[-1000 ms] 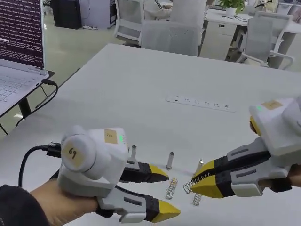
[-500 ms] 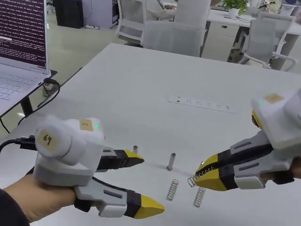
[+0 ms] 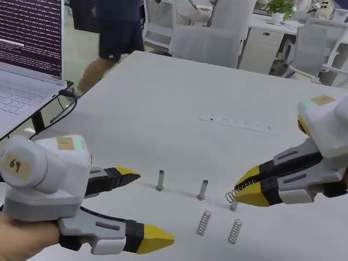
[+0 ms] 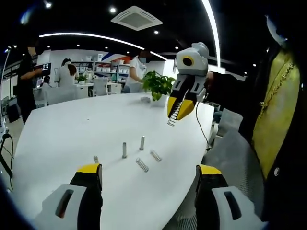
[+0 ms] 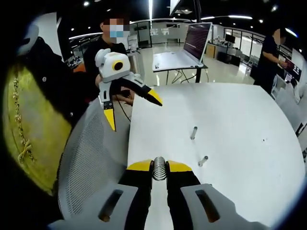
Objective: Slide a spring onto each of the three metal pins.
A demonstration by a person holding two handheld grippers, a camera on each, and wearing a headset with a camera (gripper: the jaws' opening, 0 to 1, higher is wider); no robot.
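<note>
Now the right gripper [image 3: 237, 194] pinches a spring [image 3: 234, 191], its long axis slanting along the jaws and its free end dipping just over the rightmost pin [image 3: 232, 206]. The left gripper [image 3: 153, 205], wide open and empty, has drawn back leftward, clear of the pins.

On my left an open laptop [image 3: 27, 51] shows lines of text, a dark cable [image 3: 66, 93] plugged into its side. A white power strip [image 3: 237, 124] lies flat on the white table [image 3: 163, 98] ahead of me. Beyond stand grey office chairs [image 3: 204, 49], a person in dark shorts [image 3: 117, 27] and a potted plant [image 3: 281, 7].
</note>
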